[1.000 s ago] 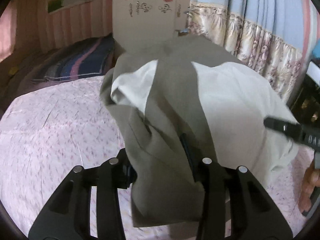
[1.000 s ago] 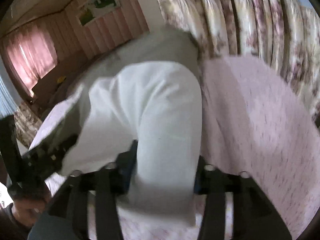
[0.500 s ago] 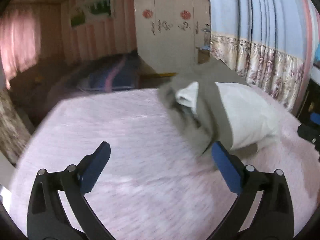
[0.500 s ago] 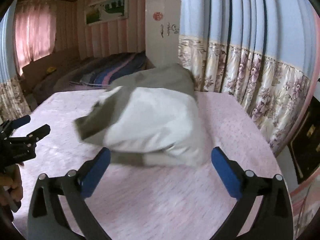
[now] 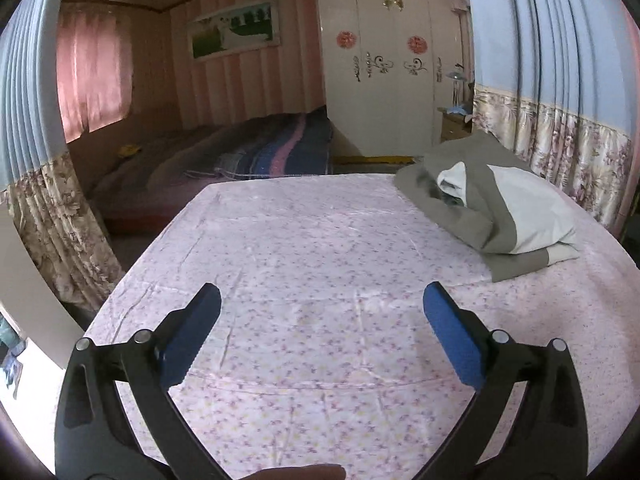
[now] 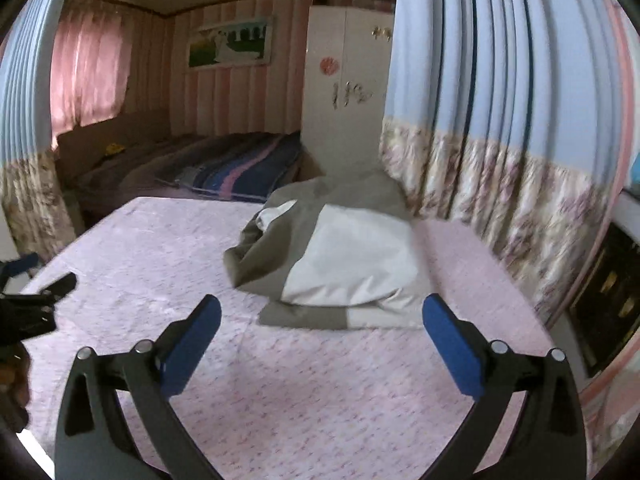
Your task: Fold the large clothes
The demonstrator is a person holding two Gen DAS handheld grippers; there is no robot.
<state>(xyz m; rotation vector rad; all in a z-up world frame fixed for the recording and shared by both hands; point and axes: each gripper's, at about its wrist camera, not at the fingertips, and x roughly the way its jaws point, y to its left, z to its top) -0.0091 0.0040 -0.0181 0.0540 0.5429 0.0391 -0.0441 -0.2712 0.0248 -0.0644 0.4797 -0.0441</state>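
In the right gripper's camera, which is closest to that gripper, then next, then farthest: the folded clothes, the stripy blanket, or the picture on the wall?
1. folded clothes, just ahead on the bed.
2. stripy blanket, behind, left.
3. picture, on the far wall.

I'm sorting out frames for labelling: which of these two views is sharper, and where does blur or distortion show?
Left wrist: sharp; the bedsheet print reads clearly, fisheye bends the curtain. Right wrist: softer, smeared at the right-edge curtain and the sheet near the right claw; the folded garment stays readable.
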